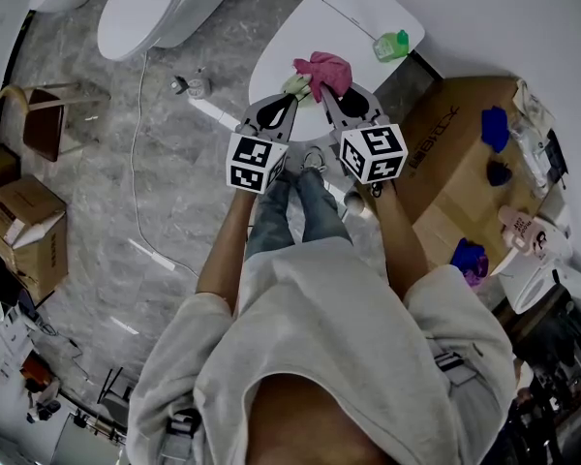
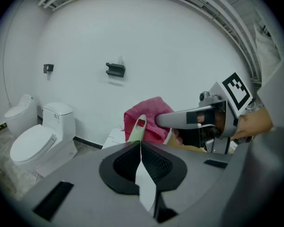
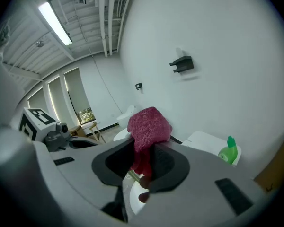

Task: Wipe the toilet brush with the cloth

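Note:
The toilet brush shows only as a pale green handle (image 2: 137, 127) with a red-rimmed hole near its tip. My left gripper (image 2: 141, 144) is shut on this handle, which sticks out past the jaws. A pink cloth (image 2: 149, 116) sits bunched against the handle's end, and my right gripper (image 3: 144, 148) is shut on it. From the right gripper view the cloth (image 3: 149, 126) bulges above the jaws. In the head view both grippers meet tip to tip: left gripper (image 1: 290, 95), right gripper (image 1: 322, 91), cloth (image 1: 326, 69), handle (image 1: 296, 86). The brush head is hidden.
Below the grippers is a white fixture (image 1: 353, 13) with a green bottle (image 1: 391, 45) on it. A cardboard box (image 1: 450, 148) with blue items stands at the right. White toilets (image 1: 150, 8), a stool (image 1: 44, 114) and cartons (image 1: 24, 226) are at the left.

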`<action>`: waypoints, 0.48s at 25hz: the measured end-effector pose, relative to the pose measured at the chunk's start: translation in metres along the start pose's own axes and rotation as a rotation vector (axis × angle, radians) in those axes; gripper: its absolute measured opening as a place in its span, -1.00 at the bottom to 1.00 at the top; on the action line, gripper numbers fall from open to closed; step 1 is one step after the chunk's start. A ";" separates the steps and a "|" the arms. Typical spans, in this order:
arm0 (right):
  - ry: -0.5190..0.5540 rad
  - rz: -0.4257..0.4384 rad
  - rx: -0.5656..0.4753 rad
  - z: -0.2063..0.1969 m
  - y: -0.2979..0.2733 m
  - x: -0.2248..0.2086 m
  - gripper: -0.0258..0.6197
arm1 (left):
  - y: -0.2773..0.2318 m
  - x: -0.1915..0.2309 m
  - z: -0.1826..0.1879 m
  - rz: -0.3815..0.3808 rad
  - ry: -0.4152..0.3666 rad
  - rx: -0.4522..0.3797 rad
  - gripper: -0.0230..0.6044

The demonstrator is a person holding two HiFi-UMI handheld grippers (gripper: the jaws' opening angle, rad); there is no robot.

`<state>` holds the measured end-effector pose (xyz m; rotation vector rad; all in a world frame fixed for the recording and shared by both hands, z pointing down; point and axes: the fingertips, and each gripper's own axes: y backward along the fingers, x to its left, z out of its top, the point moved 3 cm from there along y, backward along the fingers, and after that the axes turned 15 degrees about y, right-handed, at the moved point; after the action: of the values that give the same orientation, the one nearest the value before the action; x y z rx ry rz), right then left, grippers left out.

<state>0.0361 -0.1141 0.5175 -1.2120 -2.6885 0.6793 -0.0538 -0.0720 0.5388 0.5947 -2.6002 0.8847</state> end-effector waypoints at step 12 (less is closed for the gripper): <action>-0.014 0.112 0.126 -0.047 -0.030 0.020 -0.64 | -0.004 0.000 0.001 -0.003 -0.005 0.004 -0.85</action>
<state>0.0156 -0.1004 0.5706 -1.3379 -2.5597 0.8605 -0.0524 -0.0756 0.5398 0.6020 -2.6019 0.8894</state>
